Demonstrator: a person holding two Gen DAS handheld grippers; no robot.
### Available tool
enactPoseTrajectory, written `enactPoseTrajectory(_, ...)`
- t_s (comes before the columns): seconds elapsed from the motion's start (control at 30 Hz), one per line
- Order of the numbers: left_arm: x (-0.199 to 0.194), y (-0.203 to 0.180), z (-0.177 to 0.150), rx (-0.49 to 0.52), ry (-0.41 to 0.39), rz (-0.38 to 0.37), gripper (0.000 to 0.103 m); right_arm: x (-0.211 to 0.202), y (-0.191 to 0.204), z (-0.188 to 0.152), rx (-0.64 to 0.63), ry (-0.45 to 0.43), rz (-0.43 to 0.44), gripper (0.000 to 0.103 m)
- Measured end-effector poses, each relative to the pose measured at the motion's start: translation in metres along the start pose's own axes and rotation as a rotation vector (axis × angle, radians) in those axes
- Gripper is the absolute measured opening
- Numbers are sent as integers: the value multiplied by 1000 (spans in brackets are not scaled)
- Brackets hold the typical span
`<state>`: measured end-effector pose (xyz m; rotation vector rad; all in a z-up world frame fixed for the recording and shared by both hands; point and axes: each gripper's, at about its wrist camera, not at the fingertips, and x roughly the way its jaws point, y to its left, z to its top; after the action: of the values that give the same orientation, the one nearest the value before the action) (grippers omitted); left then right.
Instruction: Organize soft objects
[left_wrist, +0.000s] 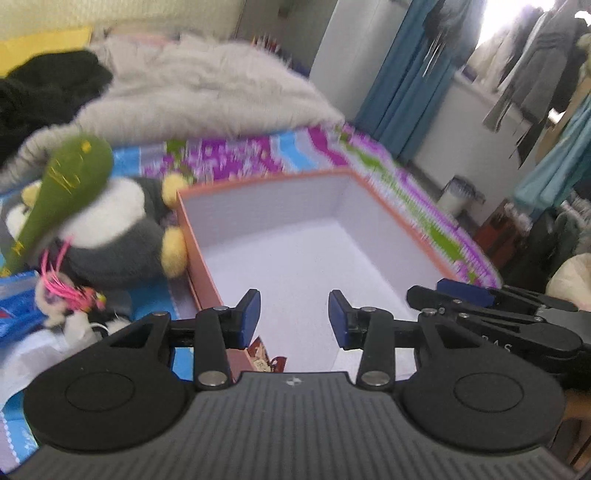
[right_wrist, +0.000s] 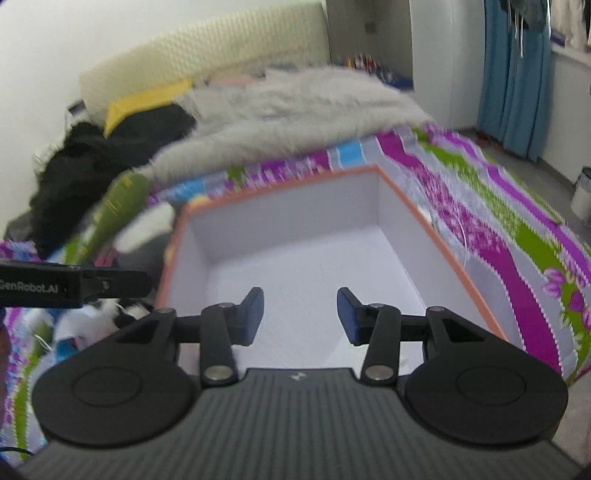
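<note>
Our left gripper (left_wrist: 294, 317) and right gripper (right_wrist: 300, 316) hang side by side over the box (left_wrist: 284, 218), jaws parted, grasping nothing. On the bed (right_wrist: 517, 236), just left of the box, lie the soft toys: a penguin (left_wrist: 110, 236) under a green plush (left_wrist: 66, 184). A grey fur blanket (left_wrist: 207, 99) sits beyond.

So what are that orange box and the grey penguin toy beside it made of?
The box looks like stiff cardboard: thin straight walls, matte white inside, orange rim and outside. The penguin toy seems to be plush fabric, judging by its fuzzy grey and white pile and soft yellow feet, though the picture is blurred.
</note>
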<state>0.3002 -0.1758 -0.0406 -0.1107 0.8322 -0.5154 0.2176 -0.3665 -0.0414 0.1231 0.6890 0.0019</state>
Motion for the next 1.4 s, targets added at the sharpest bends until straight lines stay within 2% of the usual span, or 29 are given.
enactPoseTrajectory(0.27, -64, -6, -20, 43, -117, -2, 46, -46, 36, -14, -36, -103, 52, 47)
enactPoseTrajectory(0.4, -90, -4, -37, 67, -152, 9, 46, -62, 52, -26, -41, -130, 77, 47)
enactPoseTrajectory(0.57, -114, 4, -58, 42, -174, 6, 46, -75, 66, -39, -18, -145, 98, 47)
enactPoseTrajectory(0.8, -133, 23, -84, 4, -187, 46, 46, -84, 86, -62, -35, -149, 113, 47)
enactPoseTrajectory(0.93, -147, 37, -100, -21, -201, 93, 46, -85, 97, -74, -36, -127, 139, 47)
enactPoseTrajectory(1.4, -190, 69, -153, -111, -211, 160, 46, -95, 135, -113, -79, -63, 186, 47)
